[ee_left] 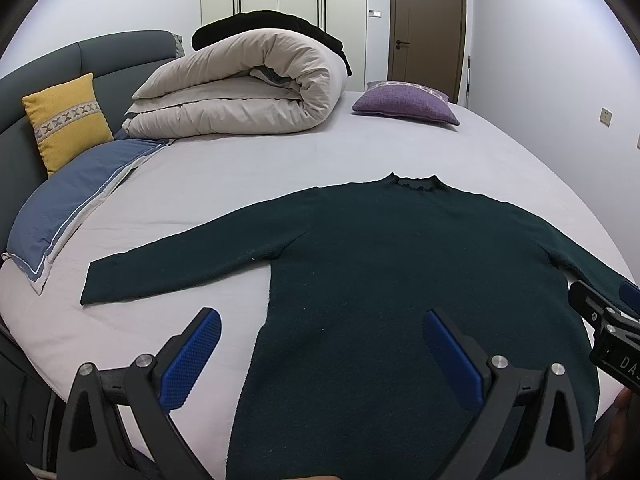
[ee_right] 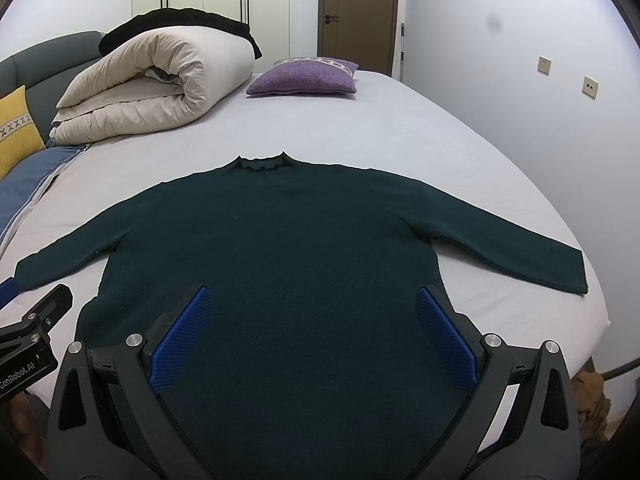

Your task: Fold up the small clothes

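— Blue-padded fingers of the left gripper (ee_left: pixel 320 344) sit closest, spread wide with nothing between them, hovering over the hem end of the dark green sweater (ee_left: pixel 400 280). Same story on the other side?

— Yes. From its own camera, the right gripper (ee_right: pixel 312 320) is also fully spread and empty, above the lower body of the sweater (ee_right: pixel 280 248). The garment lies flat, neck (ee_right: pixel 262 164) at twelve o'clock, sleeves reaching out toward nine and three, on the pale grey bed sheet (ee_right: pixel 400 128).

— So folding hasn't begun, I'd judge. How should the first fold go?

— I'd take the left sleeve cuff (ee_left: pixel 90 284), at about nine o'clock in the left view, pinching both layers near the edge, and lay it across the chest without dragging the body. Knit stretches, so lift, don't pull. Mirror it with the right cuff (ee_right: pixel 580 276).

— Anything nearby to avoid?

— Little. Rolled beige duvet (ee_left: pixel 240 88) at eleven o'clock, purple cushion (ee_left: pixel 406 102) near one, blue pillow (ee_left: pixel 68 204) and yellow cushion (ee_left: pixel 66 122) at ten; all well apart from the sweater.
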`<state>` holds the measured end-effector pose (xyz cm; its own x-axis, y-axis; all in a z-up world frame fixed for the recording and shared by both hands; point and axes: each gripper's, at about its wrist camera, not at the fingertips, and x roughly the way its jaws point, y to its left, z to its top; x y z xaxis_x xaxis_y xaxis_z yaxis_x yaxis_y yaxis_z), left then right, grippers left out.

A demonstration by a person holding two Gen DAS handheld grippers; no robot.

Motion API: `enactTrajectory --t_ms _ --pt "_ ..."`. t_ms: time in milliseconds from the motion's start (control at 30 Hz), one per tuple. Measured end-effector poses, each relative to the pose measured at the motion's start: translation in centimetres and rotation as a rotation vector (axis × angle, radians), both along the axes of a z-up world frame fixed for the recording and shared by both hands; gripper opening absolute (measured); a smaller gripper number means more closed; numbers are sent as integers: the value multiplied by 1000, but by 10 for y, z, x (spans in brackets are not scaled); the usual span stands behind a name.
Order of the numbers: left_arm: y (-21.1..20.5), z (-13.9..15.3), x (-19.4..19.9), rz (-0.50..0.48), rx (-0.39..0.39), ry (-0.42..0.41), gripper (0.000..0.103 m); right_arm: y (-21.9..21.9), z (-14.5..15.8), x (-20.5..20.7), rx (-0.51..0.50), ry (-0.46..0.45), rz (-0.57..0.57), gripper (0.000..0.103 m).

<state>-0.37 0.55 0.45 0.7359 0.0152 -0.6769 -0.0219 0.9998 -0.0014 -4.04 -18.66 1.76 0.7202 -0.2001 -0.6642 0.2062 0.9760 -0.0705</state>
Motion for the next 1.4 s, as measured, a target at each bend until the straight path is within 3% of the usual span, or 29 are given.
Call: enactTrajectory --t_ms 1400 --pt "1 -2 -1 2 2 2 103 0 -6 -1 4 3 0 103"
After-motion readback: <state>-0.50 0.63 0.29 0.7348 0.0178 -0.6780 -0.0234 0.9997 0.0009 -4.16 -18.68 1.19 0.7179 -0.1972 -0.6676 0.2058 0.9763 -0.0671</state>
